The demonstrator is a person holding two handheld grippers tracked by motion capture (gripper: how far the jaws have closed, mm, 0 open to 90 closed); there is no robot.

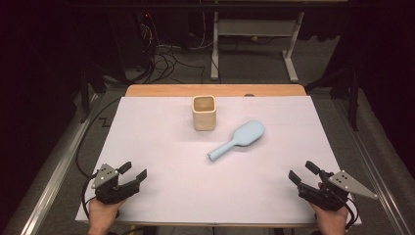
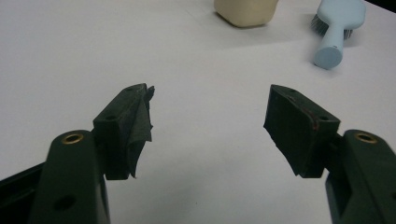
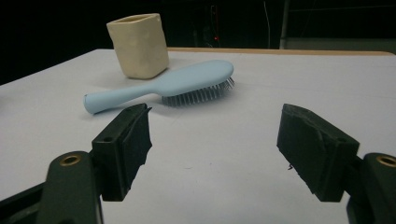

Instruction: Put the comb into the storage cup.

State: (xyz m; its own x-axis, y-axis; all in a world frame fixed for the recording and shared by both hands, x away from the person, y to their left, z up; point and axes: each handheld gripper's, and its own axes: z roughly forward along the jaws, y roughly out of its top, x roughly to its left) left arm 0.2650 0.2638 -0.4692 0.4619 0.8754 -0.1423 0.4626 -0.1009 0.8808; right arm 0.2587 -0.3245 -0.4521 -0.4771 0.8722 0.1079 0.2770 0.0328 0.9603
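Hairbrush (image 1: 238, 139), pale blue and bristles down, lies right of centre on the white counter (image 1: 161, 161), near the cream cup (image 1: 204, 112). Left gripper (image 1: 133, 173) lower left and right gripper (image 1: 301, 172) lower right rest with jaws apart, empty.

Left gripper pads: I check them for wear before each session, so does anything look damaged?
Yes. In the left gripper view, the left-hand pad has black covering peeling loose, with a ragged flap hanging off its inner face.
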